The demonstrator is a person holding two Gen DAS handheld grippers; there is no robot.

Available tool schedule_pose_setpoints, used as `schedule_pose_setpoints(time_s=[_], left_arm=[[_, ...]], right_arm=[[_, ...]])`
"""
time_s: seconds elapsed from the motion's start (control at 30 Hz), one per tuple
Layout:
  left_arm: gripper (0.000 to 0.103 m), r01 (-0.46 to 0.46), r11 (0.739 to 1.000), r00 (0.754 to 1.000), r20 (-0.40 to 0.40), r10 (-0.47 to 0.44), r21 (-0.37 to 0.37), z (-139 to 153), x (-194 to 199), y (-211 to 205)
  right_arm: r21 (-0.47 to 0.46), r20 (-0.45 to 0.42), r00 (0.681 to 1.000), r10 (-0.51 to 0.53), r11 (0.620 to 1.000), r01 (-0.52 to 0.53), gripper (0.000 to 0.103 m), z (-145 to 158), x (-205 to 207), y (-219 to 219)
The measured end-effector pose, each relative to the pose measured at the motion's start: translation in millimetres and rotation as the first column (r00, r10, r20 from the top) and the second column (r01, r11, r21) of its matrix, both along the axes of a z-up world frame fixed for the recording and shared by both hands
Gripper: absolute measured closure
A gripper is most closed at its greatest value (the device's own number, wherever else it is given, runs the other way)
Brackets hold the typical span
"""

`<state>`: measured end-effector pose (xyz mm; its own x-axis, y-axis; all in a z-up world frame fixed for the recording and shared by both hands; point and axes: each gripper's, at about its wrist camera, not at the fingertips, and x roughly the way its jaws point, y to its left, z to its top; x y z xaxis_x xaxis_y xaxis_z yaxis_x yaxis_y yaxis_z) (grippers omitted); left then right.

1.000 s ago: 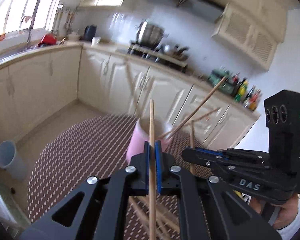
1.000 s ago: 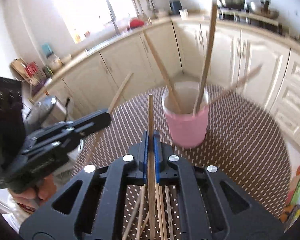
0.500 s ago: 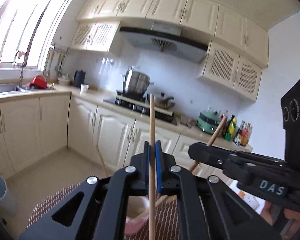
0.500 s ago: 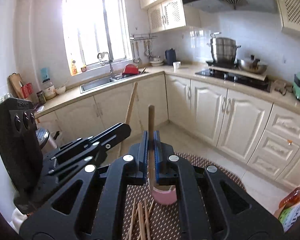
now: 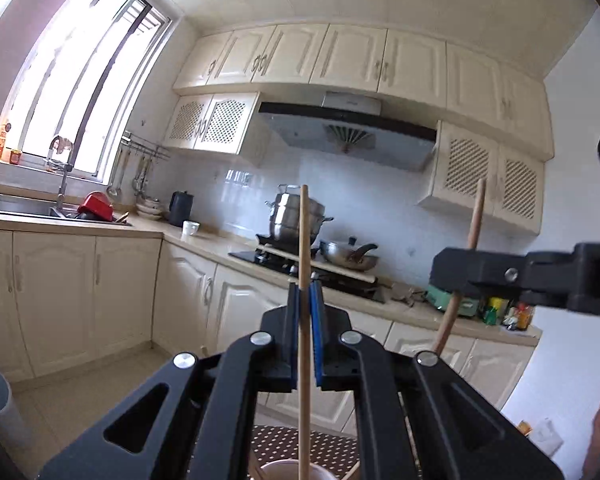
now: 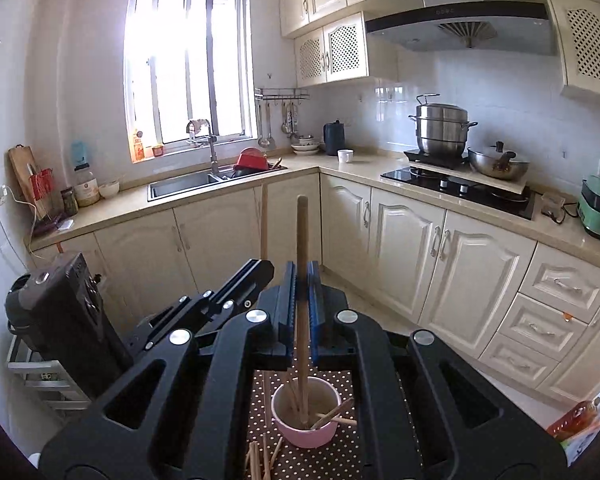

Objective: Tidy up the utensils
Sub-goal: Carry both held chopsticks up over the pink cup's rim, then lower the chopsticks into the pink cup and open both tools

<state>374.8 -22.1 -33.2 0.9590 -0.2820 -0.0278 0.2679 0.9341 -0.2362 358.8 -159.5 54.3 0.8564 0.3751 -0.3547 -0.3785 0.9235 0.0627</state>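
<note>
The left gripper (image 5: 305, 312) pinches one upright chopstick (image 5: 304, 264); to its right, the right gripper (image 6: 302, 300) clamps another chopstick (image 6: 301, 240) upright above the pink cup (image 6: 306, 432), with loose chopsticks (image 6: 260, 456) near it on the dotted mat (image 6: 340, 456).

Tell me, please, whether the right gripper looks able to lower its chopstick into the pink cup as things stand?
Probably yes. The right gripper holds its chopstick upright, its lower end already inside the pink cup, and the chopsticks already in there leave the mouth partly free.
</note>
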Motion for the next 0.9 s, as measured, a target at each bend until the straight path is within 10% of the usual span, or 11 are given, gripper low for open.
schedule_pose_setpoints(time_s=[0.33, 0.63, 0.9], left_arm=[[0.097, -0.017, 0.999, 0.998, -0.052, 0.018, 0.029, -44.2, 7.7, 3.1], [0.097, -0.012, 1.0, 0.992, 0.126, 0.012, 0.002, -17.9, -9.5, -5.3], [0.097, -0.004, 1.0, 1.0, 0.014, 0.004, 0.014, -52.2, 5.1, -13.9]], right_arm=[[0.006, -0.104, 0.994, 0.023, 1.0, -0.022, 0.097, -40.8, 9.9, -1.7], [0.018, -0.102, 0.995, 0.023, 1.0, -0.021, 0.097, -36.9, 6.1, -5.9], [0.023, -0.117, 0.993, 0.022, 1.0, -0.019, 0.097, -38.1, 7.4, -9.0]])
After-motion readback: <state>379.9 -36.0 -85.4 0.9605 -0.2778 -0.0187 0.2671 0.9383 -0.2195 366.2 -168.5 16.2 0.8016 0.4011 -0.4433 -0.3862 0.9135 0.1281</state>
